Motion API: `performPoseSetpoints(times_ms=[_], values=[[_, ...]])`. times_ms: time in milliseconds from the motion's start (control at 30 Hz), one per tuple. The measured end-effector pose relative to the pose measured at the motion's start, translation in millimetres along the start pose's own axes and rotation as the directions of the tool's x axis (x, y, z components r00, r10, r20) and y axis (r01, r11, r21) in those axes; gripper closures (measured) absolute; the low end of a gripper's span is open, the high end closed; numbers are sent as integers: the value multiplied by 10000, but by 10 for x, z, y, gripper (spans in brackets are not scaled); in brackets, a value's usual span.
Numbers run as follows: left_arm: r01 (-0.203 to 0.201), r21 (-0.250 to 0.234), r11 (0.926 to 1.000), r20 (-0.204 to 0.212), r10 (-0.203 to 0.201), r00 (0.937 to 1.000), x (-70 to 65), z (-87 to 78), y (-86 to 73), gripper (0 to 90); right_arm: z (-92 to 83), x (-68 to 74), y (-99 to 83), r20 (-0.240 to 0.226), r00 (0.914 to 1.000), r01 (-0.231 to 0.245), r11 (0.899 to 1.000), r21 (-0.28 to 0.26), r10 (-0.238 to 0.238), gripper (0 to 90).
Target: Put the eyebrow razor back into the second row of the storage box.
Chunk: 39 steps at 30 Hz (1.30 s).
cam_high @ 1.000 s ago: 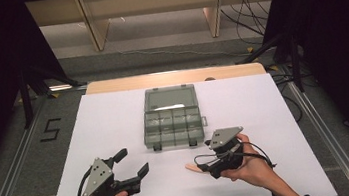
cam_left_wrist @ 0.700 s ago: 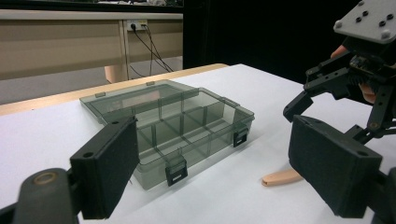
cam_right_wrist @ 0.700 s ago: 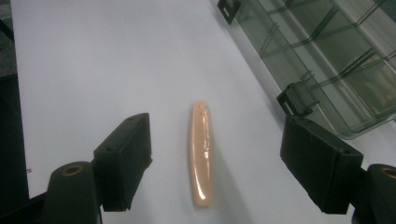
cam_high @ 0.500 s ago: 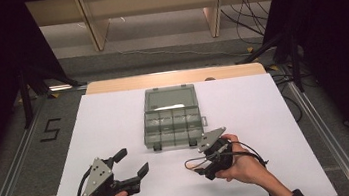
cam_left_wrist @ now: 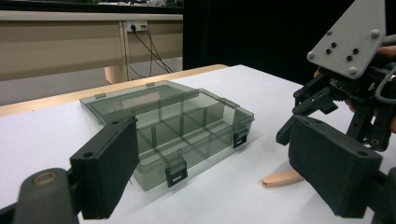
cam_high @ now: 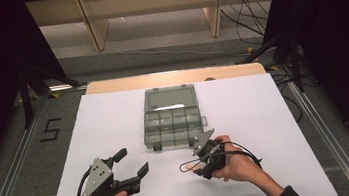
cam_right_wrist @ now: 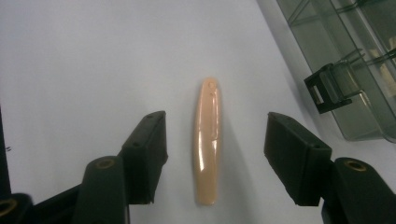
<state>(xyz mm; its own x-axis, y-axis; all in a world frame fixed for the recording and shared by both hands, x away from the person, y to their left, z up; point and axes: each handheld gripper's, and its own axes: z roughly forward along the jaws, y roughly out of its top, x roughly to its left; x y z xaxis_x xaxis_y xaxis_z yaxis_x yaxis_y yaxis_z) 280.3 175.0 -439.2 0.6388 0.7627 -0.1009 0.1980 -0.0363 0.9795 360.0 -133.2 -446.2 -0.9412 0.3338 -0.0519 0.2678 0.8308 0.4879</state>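
right gripper (cam_right_wrist: 215, 158) lowered, closing around peach piece (cam_right_wrist: 208, 140)

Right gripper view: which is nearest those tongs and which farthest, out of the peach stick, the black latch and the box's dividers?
1. Peach stick: lying between the two jaws of the right tongs, which have just been closing, not yet touching it.
2. Black latch: off to the right, on the box's front edge.
3. Dividers: top right, inside the clear box.
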Motion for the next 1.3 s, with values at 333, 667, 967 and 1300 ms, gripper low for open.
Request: performPoseSetpoints(times_ms=[333,667,967,1300], values=[[37,-17,10000,-9,-37,10000,1,-2,0,159,88,1,44,-185,9997,-134,9988,463,143,477],[39,-23,10000,-5,-39,10000,2,-3,0,159,160,8,76,-338,9994,39,9965,835,-11,582],[60,-20,10000,-6,-60,10000,3,-3,-1,158,237,17,91,-524,9984,267,9915,1271,-201,663],[60,-38,10000,-17,-60,10000,5,-3,1,159,248,32,118,-611,9975,443,9873,1526,-353,744]])
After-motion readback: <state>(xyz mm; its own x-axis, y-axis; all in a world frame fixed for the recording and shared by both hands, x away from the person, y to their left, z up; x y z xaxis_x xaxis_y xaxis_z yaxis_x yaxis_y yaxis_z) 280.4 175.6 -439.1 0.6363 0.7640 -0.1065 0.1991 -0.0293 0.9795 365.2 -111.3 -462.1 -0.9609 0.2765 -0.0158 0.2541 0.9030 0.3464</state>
